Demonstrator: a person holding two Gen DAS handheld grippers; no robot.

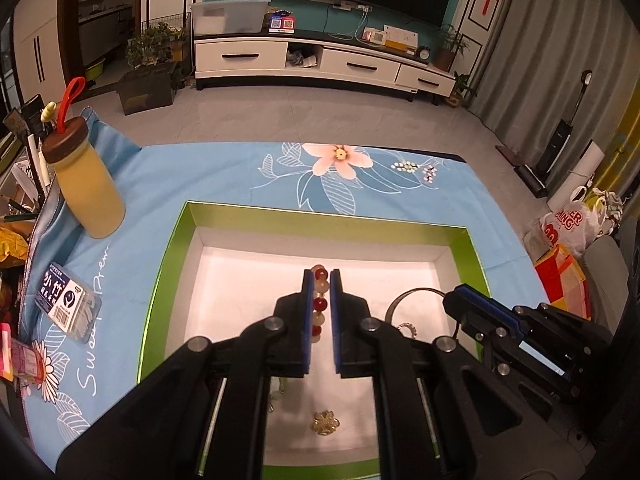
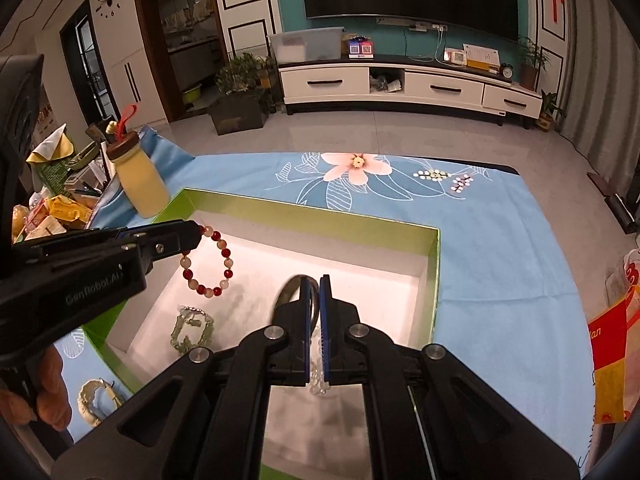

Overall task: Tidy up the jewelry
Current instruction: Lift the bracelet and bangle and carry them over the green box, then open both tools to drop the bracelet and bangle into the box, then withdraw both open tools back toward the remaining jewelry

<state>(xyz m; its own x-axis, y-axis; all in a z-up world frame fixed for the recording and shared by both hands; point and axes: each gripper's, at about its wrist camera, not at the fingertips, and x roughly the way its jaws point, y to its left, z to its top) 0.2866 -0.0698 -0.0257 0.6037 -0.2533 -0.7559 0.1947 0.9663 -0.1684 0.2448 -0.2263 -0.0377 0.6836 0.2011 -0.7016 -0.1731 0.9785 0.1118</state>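
Two grippers are being held over the green-rimmed box (image 2: pixel 434 280). A red-and-white bead bracelet (image 2: pixel 208 260) is being pinched in the nearly closed left gripper (image 1: pixel 321 280). A dark bangle (image 2: pixel 288 290) is being clamped by the right gripper (image 2: pixel 319 284), above the white floor.

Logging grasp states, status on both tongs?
Left tongs shut on red-and-cream bead bracelet. Right tongs shut on dark bangle, over green-rimmed white tray. Nothing blocking.
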